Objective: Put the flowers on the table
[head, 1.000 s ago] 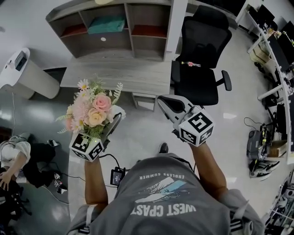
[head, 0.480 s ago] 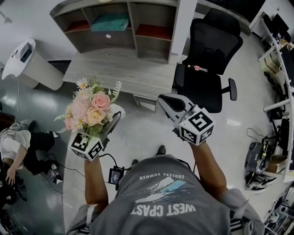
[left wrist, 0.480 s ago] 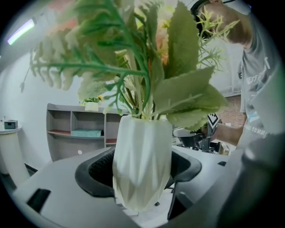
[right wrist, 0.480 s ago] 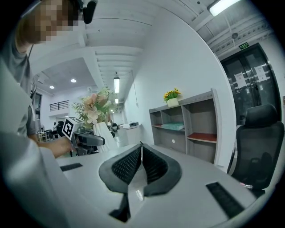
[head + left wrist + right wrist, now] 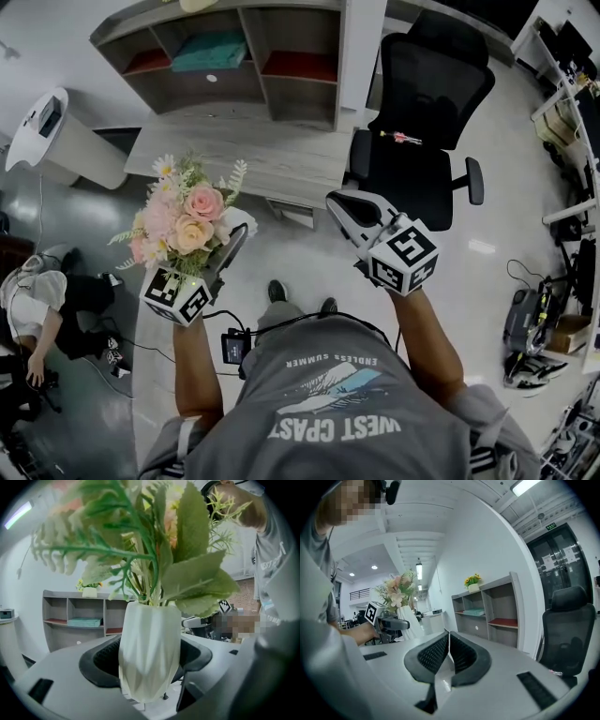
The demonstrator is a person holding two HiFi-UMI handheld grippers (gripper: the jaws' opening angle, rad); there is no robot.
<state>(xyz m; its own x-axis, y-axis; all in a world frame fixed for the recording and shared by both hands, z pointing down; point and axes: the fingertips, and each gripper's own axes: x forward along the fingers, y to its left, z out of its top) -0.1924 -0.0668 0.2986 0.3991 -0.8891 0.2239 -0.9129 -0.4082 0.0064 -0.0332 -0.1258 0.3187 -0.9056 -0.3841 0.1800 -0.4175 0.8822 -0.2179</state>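
Now the left gripper (image 5: 234, 242) squeezes the vase (image 5: 149, 653) of flowers (image 5: 183, 211) (pink ones); the right gripper (image 5: 448, 653) is closed, empty.

**Operator:** How is the lighting on your feeds?

**Technician:** Your head view is bright and evenly lit from overhead. Shadows are soft, and the glossy floor (image 5: 487, 281) carries pale glare patches.

**Operator:** Any distortion or blur?

**Technician:** All three views are wide-angle, so straight lines bow toward the edges. Both gripper views fall to black at the corners. In your left gripper view the leaves (image 5: 187, 573) nearest the lens are blurred and the vase (image 5: 149, 651) is slightly soft. In your right gripper view the ceiling light (image 5: 524, 485) burns out white.
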